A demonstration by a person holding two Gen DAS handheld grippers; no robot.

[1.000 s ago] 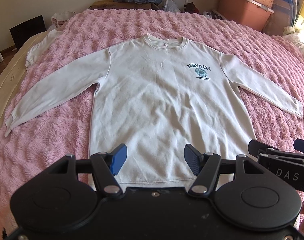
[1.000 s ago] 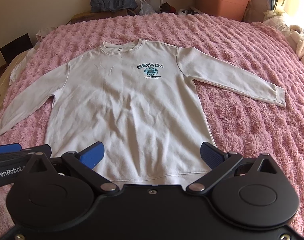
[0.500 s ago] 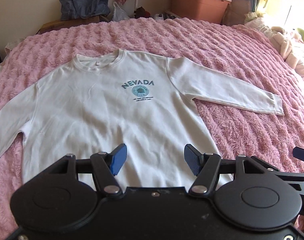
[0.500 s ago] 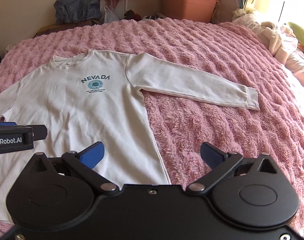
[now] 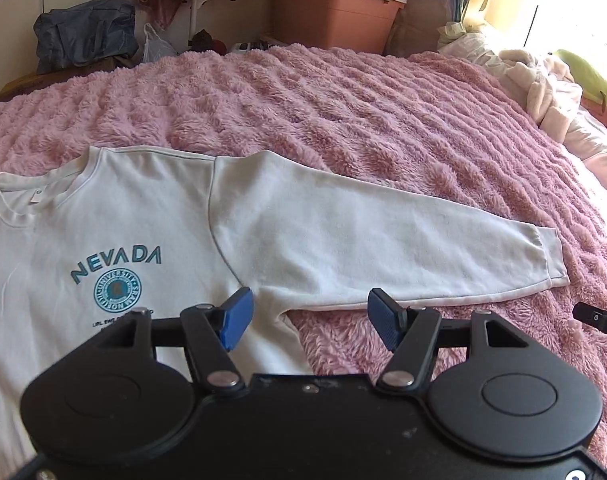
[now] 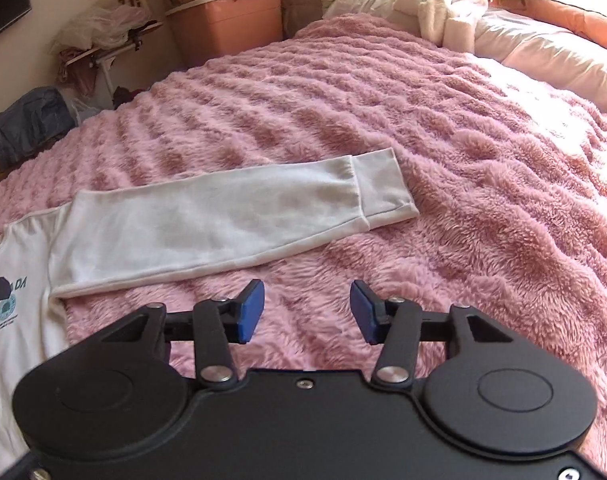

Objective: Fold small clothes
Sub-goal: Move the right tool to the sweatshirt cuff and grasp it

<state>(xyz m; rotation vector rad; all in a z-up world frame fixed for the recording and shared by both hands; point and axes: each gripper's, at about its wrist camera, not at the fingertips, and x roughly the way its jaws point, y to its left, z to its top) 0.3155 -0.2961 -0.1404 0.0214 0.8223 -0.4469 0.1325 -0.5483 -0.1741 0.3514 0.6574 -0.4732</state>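
Now spread flat on a fluffy pink bed blanket point(image 5: 383, 120), the white long-sleeved "NEVADA" sweatshirt point(image 5: 143, 220) lies near both grippers; left gripper point(image 5: 309, 320) fingers apart, right gripper point(image 6: 307, 310) fingers closing on nothing.

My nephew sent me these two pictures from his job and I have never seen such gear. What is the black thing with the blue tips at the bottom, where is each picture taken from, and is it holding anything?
Each black thing is a hand-held gripper with two blue-tipped fingers; a person carries one in each hand. A wide-angle camera sits on each and looks along its fingers, so one picture comes from the left gripper, the other from the right gripper.

Below lies a white sweatshirt printed NEVADA, spread flat on a fluffy pink blanket, one sleeve stretched out sideways. Both grippers hold nothing. The left one is open, above where that sleeve joins the body. The right one's jaws are closing with only blanket beyond them, the sleeve lying farther off.
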